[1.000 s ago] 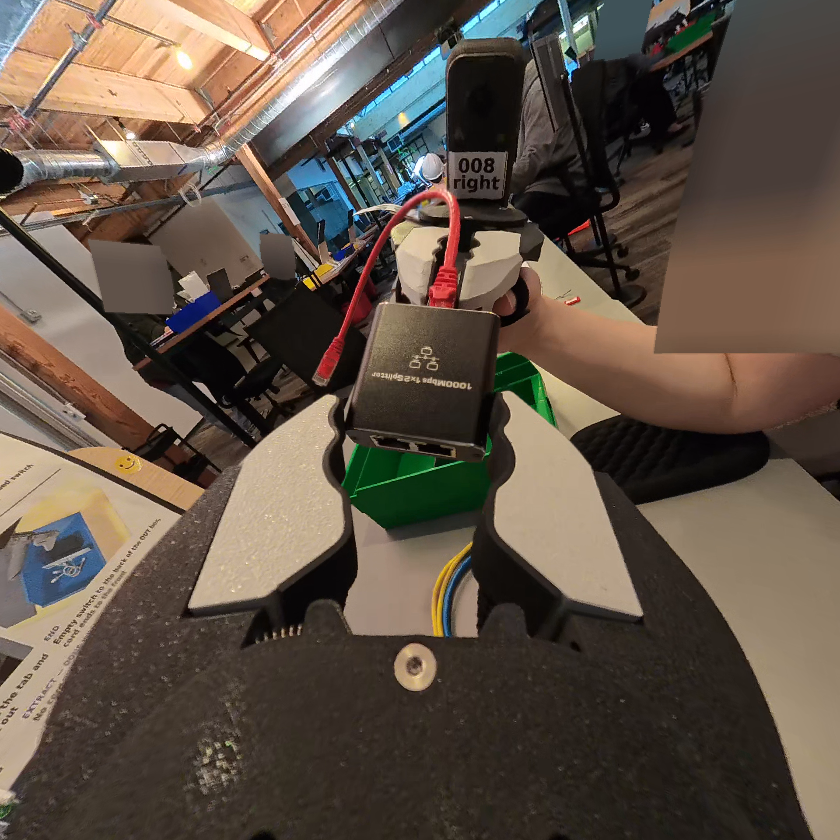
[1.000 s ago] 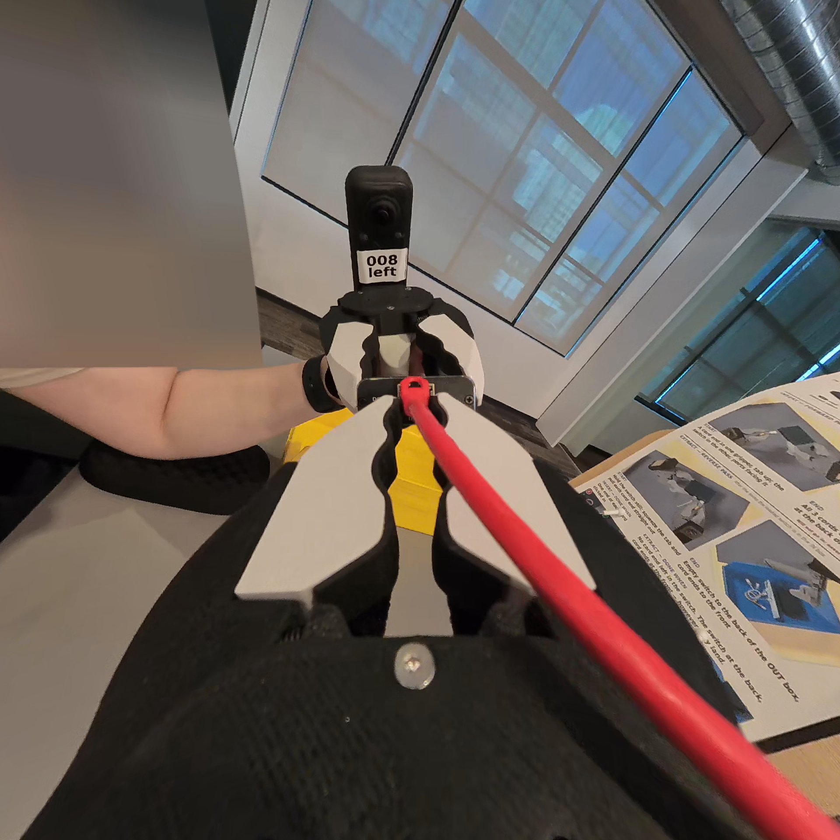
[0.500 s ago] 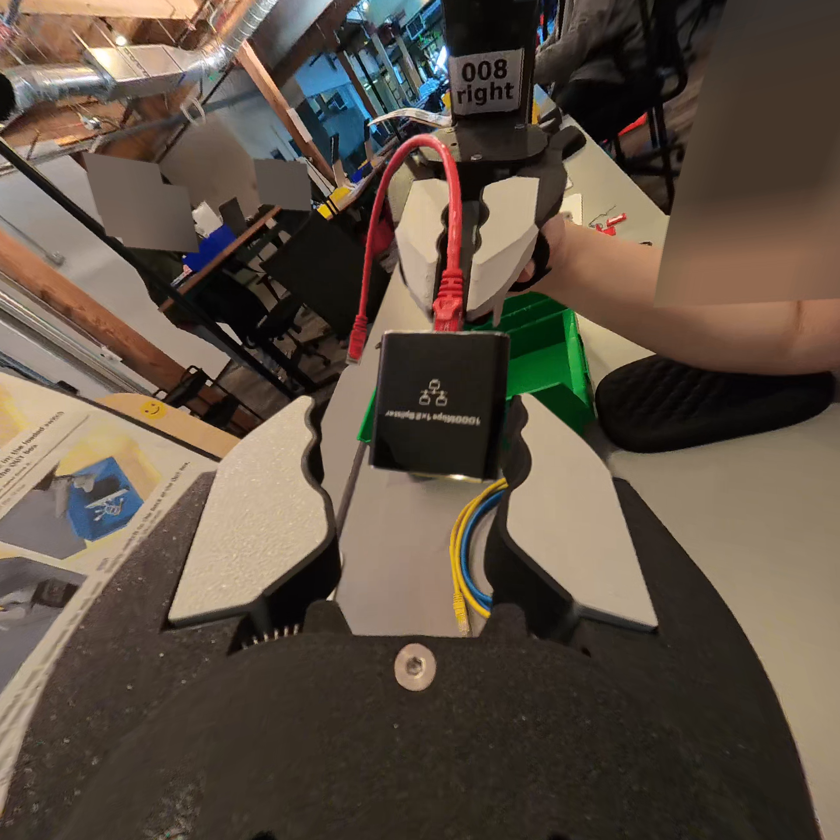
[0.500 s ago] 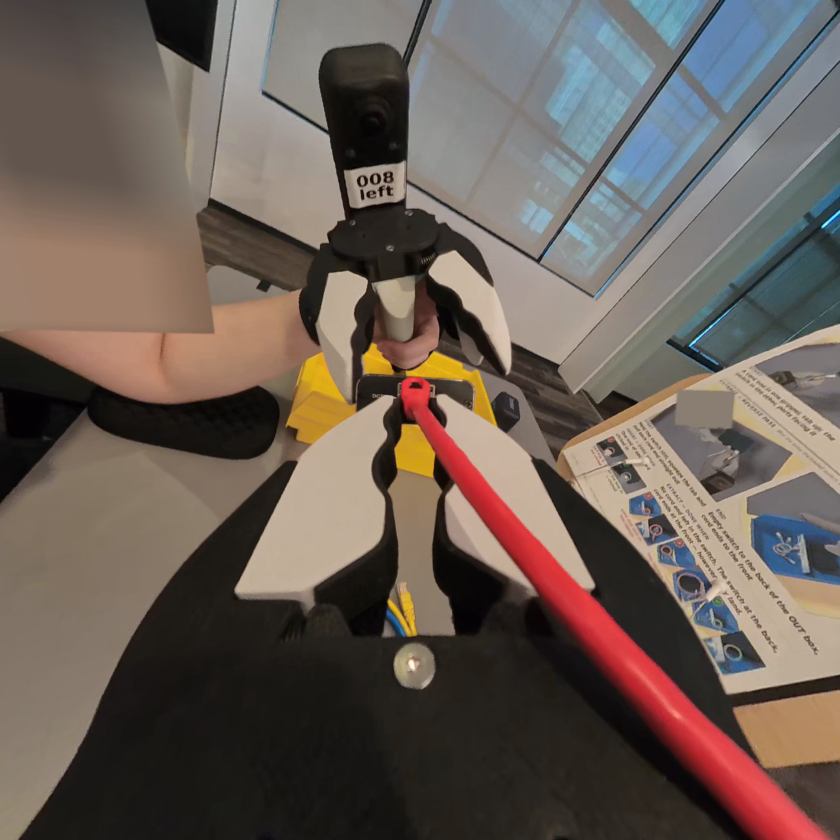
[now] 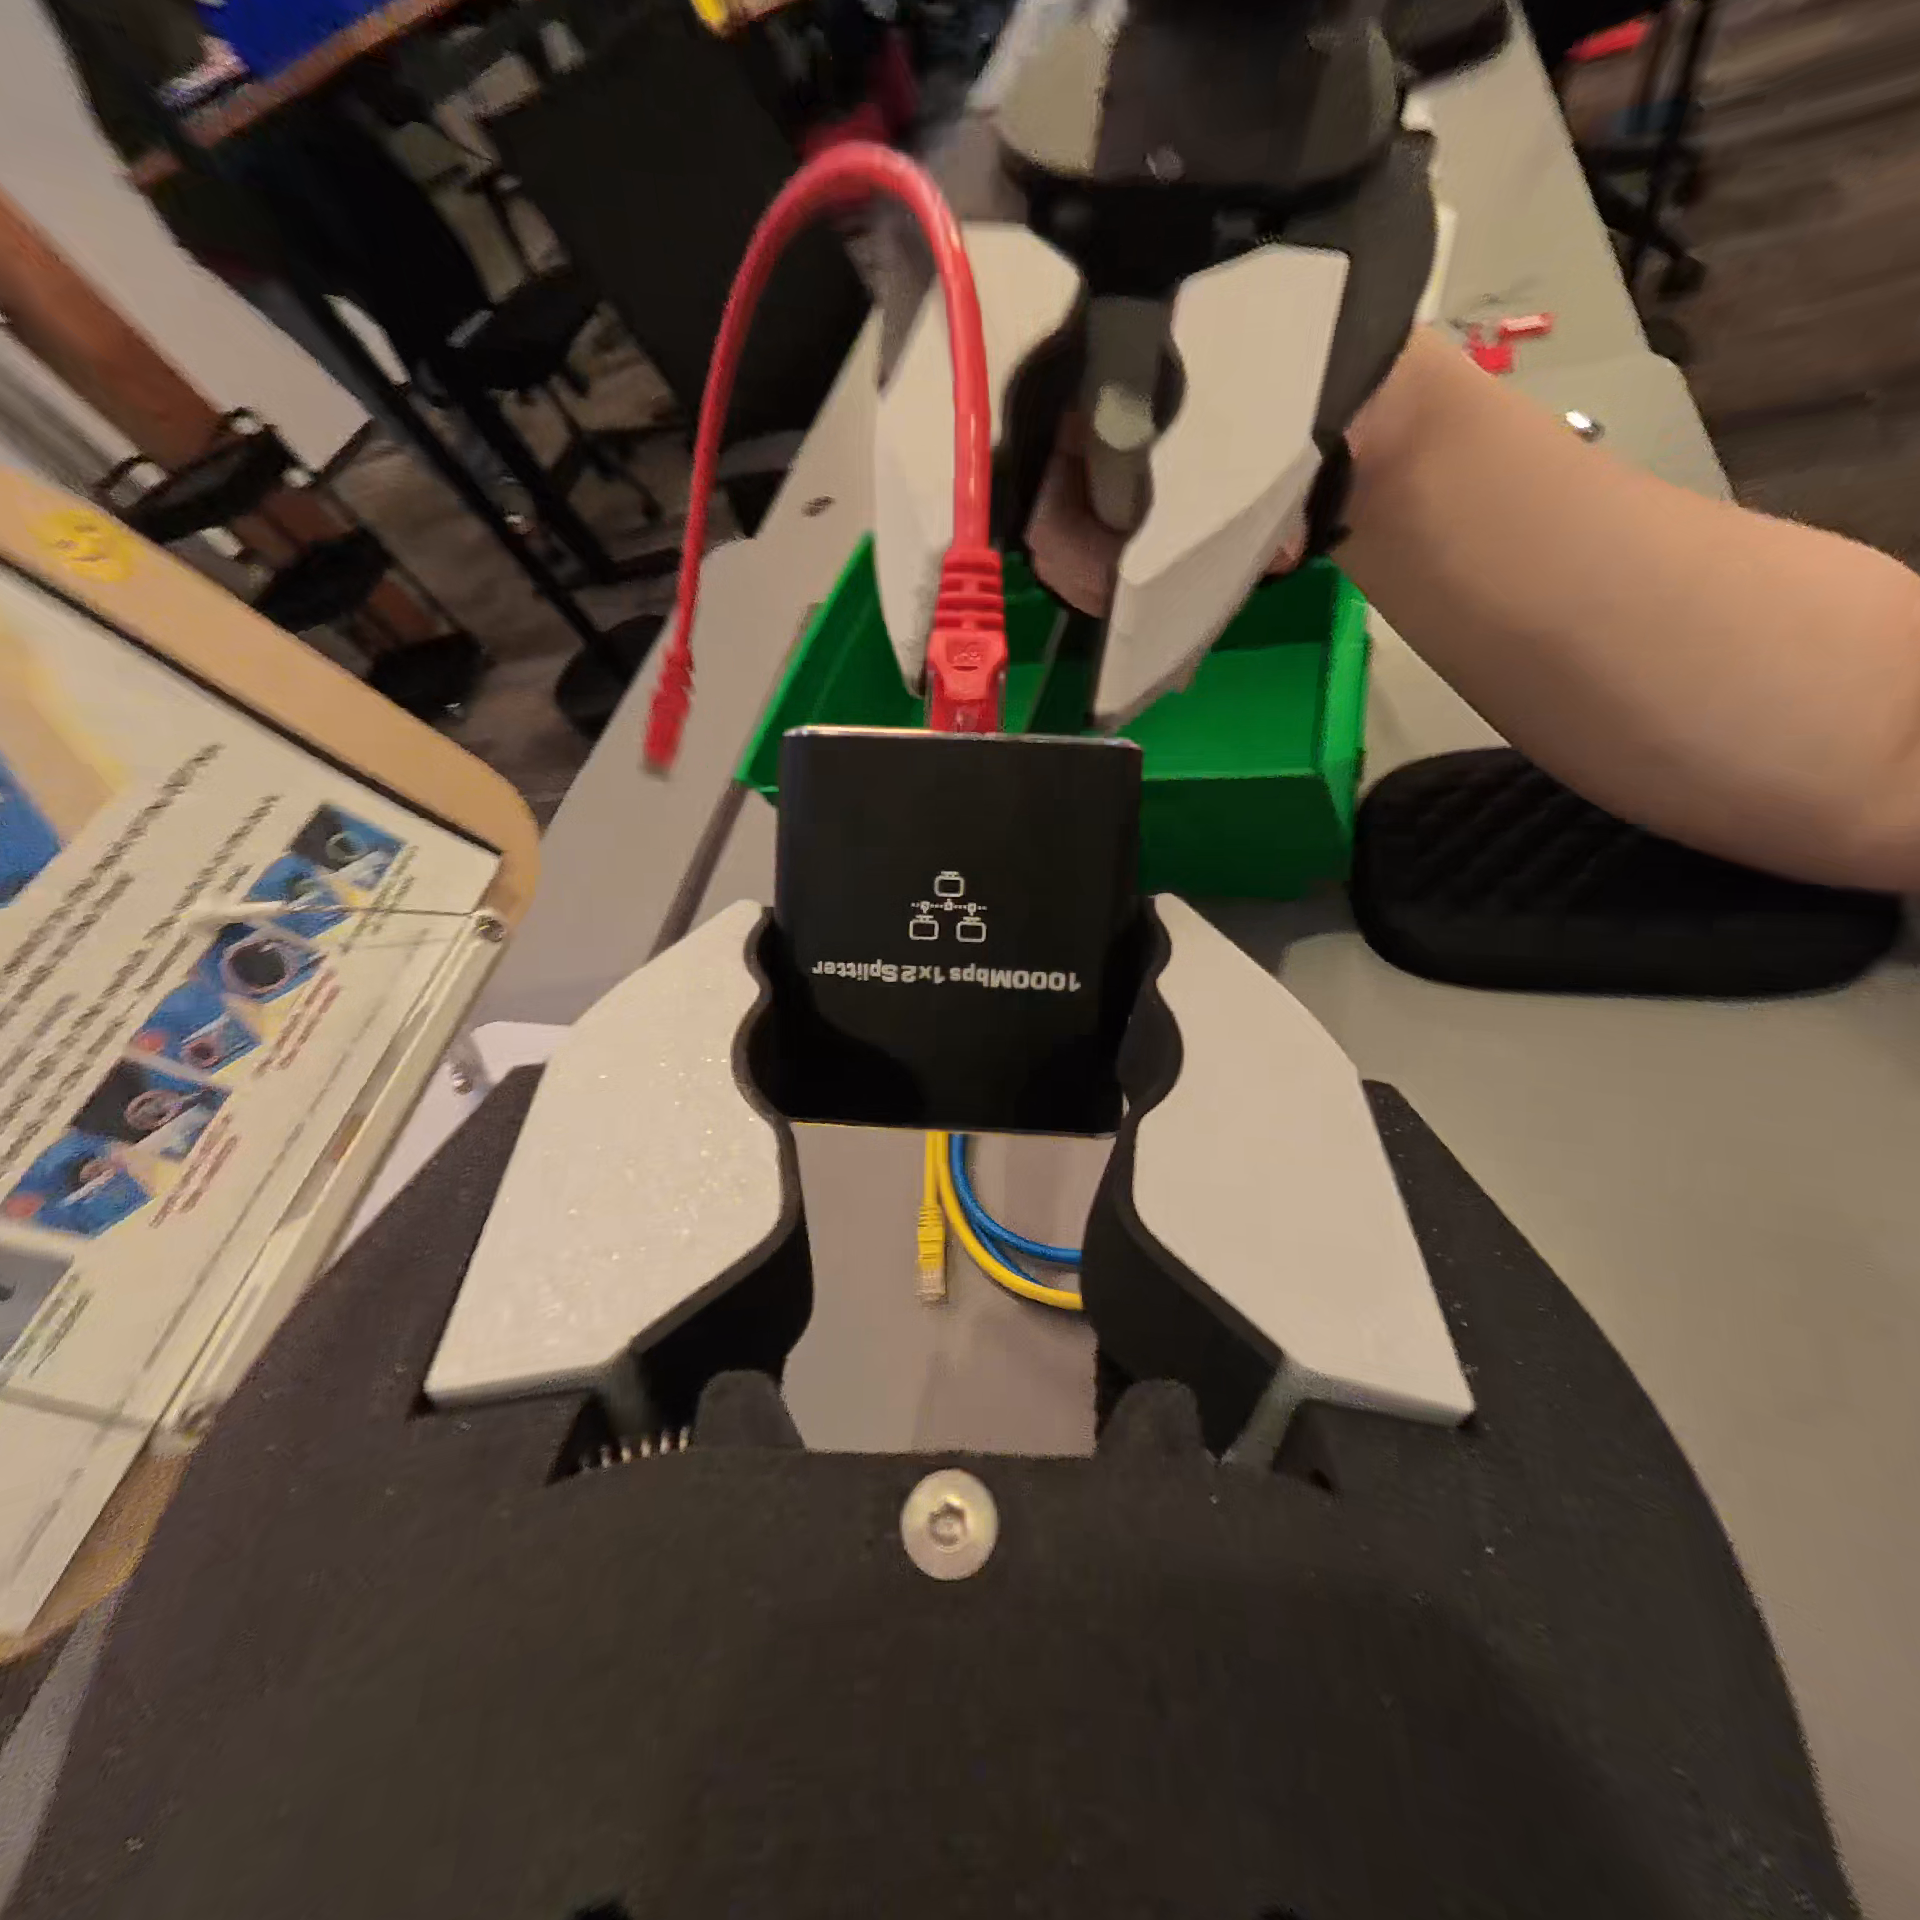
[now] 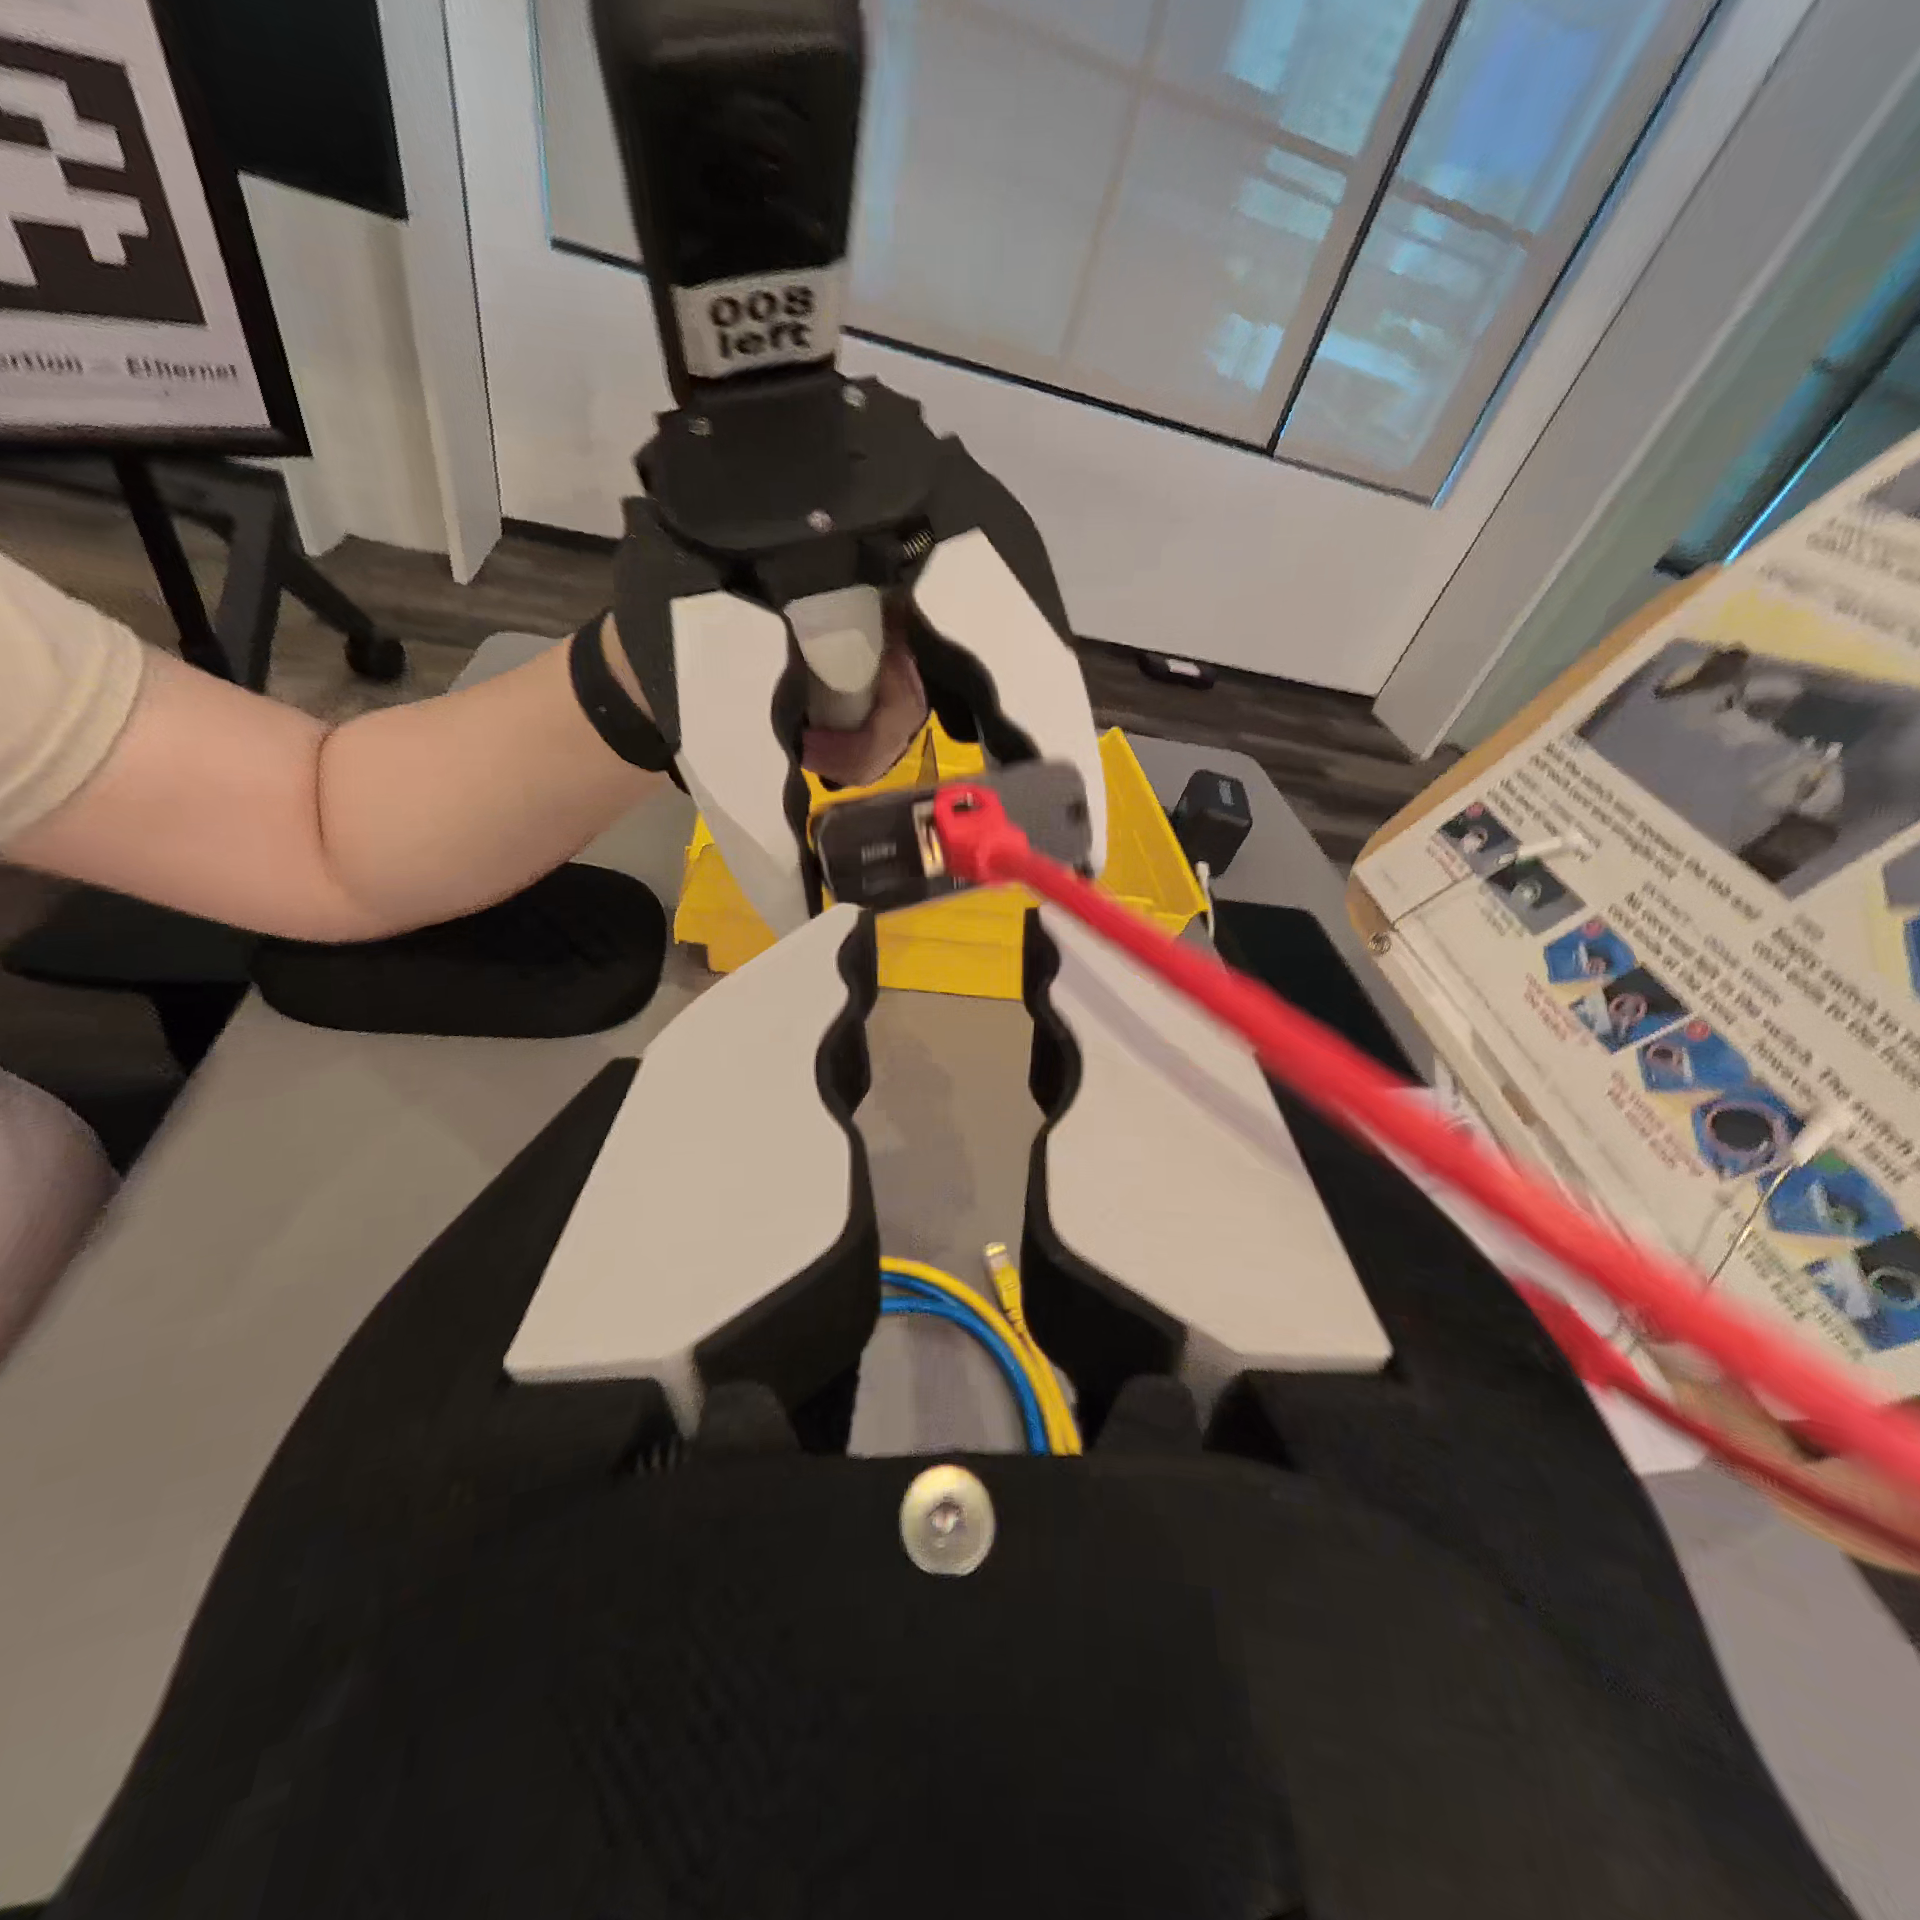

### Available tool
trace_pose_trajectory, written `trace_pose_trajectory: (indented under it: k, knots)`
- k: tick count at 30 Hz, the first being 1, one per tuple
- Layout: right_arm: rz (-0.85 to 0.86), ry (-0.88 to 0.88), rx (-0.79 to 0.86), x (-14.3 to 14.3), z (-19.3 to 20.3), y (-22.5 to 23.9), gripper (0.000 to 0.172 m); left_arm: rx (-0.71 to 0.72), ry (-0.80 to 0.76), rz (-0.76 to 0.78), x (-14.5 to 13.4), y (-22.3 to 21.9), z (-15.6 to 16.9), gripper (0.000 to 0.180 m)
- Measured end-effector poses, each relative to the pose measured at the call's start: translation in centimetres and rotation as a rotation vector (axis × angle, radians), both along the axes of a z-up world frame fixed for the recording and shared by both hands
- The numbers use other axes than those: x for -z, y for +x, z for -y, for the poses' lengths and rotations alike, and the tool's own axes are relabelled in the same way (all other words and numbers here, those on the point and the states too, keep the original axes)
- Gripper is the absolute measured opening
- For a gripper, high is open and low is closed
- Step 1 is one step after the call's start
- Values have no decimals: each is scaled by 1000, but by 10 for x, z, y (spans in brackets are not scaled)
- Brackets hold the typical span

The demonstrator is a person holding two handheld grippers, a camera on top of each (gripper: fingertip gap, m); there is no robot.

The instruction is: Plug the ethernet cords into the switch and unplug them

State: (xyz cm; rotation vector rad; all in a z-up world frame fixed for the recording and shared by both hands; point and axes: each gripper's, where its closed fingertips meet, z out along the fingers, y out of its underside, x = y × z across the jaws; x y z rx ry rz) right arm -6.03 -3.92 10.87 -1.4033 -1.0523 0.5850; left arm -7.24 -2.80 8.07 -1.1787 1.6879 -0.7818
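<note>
Splitter point(image 5: 956, 935) sits pinched in your left gripper point(image 5: 956, 997), red ethernet plug point(image 5: 966, 665) seated at its far end; keep your spread right gripper point(image 6: 945, 935) clear, above the yellow and blue cords point(image 5: 987, 1236).

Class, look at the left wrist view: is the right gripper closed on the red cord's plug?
No. The right gripper stands open, and the red cord's plug sits in the black switch beside one finger.

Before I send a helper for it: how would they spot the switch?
Find the green bin on the grey table. Just in front of it, the left gripper holds a small black box, the switch. It alone has a red cord plugged into it.
</note>
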Motion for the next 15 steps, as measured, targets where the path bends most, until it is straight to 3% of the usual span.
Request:
trace_pose_trajectory:
  k: [1,4,7,11,15]
  knots:
    - [-17,-25,4,2,-3,3,27,-36,-6,16,-4,-2,-5,63]
    - [-14,-162,-24,18,-5,13,27,-138,-39,8,-7,-12,-17,63]
    - [77,-241,-40,42,1,26,24,-288,-67,-93,11,-26,-36,63]
    - [203,-263,-58,58,21,39,24,-420,-138,-240,53,-39,-48,63]
    - [252,-225,-82,55,40,40,24,-537,-155,-409,103,-49,-50,62]
